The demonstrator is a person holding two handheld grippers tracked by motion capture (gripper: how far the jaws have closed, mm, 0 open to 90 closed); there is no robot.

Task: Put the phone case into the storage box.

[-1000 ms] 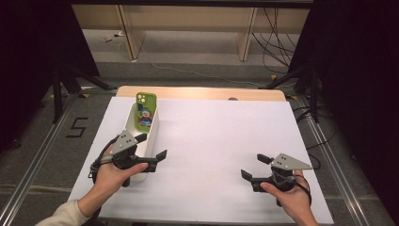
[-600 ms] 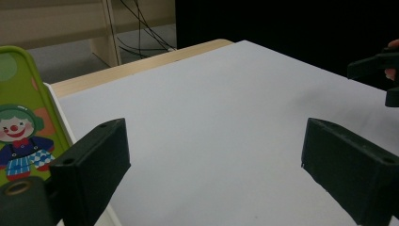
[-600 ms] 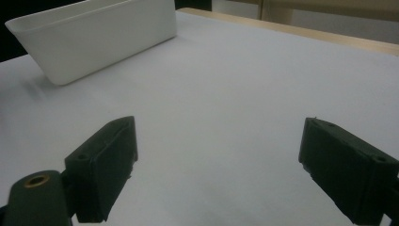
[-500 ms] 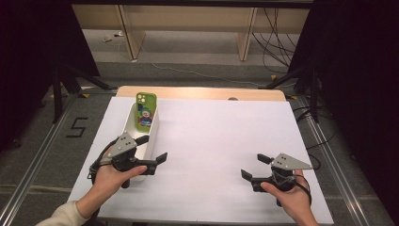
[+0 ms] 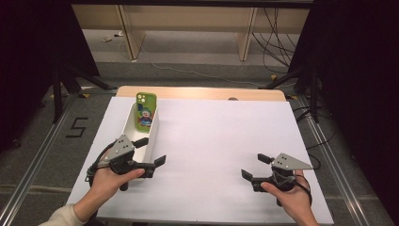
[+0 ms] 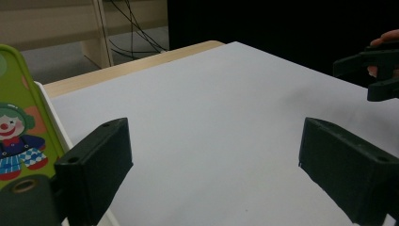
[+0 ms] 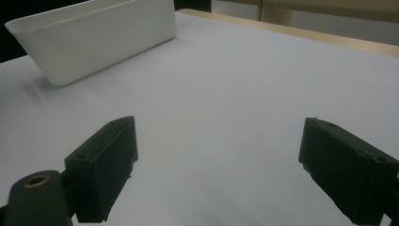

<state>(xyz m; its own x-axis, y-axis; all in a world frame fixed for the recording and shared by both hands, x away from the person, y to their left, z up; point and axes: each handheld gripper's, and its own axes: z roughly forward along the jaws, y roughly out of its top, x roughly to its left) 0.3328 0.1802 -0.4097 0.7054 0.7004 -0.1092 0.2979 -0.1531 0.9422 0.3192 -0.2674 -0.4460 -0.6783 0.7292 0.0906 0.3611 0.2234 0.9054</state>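
2 hand-held grippers rest low over the white table (image 5: 211, 141) in the high view. The left gripper (image 5: 153, 151) sits at the near end of a long white tray (image 5: 153, 134), one jaw over the tray and the other just outside its wall; its jaws have just been closing a little yet stand apart with nothing between them. A green phone case (image 5: 146, 110) with a clown print leans upright at the tray's far end. The right gripper (image 5: 254, 165) lies well apart, jaws spread and empty.

From the left gripper view, the case (image 6: 19, 127) stands just beside the left-hand jaw, with the other gripper (image 6: 371, 77) farther off.

From the right gripper view, the tray (image 7: 94, 40) lies beyond wide, empty jaws.
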